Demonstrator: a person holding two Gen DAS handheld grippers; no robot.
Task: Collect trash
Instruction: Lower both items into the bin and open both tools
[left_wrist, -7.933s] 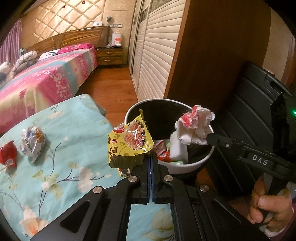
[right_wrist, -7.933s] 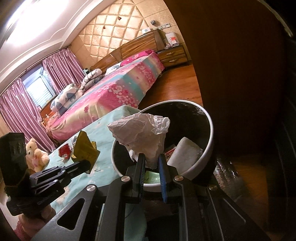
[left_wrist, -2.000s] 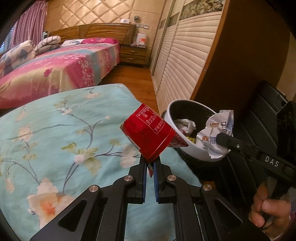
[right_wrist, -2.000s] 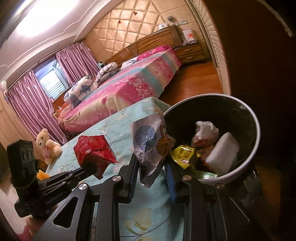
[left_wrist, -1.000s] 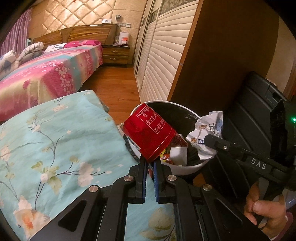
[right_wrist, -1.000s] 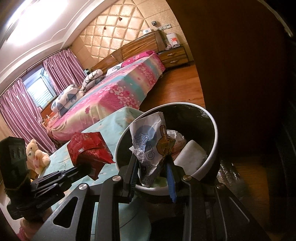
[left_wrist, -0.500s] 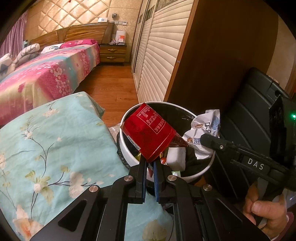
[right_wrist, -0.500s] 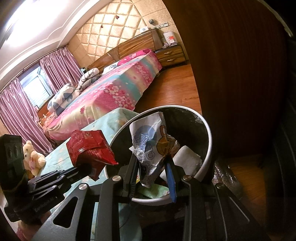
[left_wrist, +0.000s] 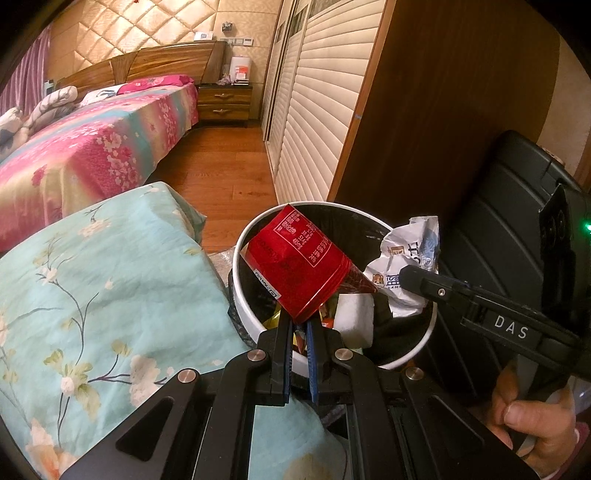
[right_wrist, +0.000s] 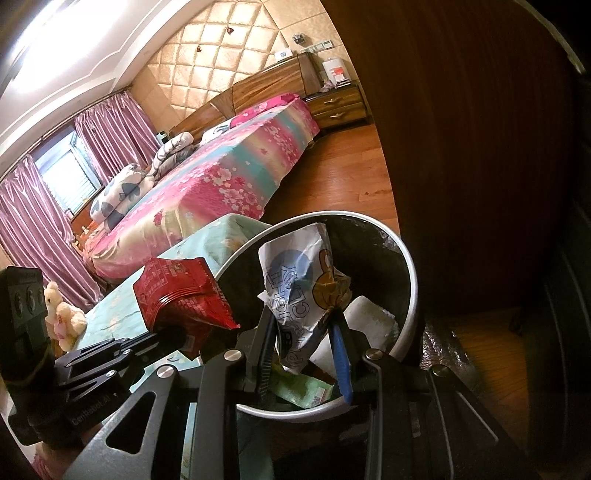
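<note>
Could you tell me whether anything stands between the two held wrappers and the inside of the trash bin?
Nothing visible does. The red wrapper in the left gripper and the white wrapper in the right gripper both hang over the open, lidless trash bin.

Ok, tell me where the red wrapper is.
The red wrapper is pinched in the left gripper, over the bin, left of the white wrapper.

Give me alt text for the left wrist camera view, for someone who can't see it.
The left claw pinches a red snack packet over a white trash bin already holding wrappers. Beside it, the right claw holds a crumpled white wrapper above the bin; a floral teal cloth lies left.
</note>
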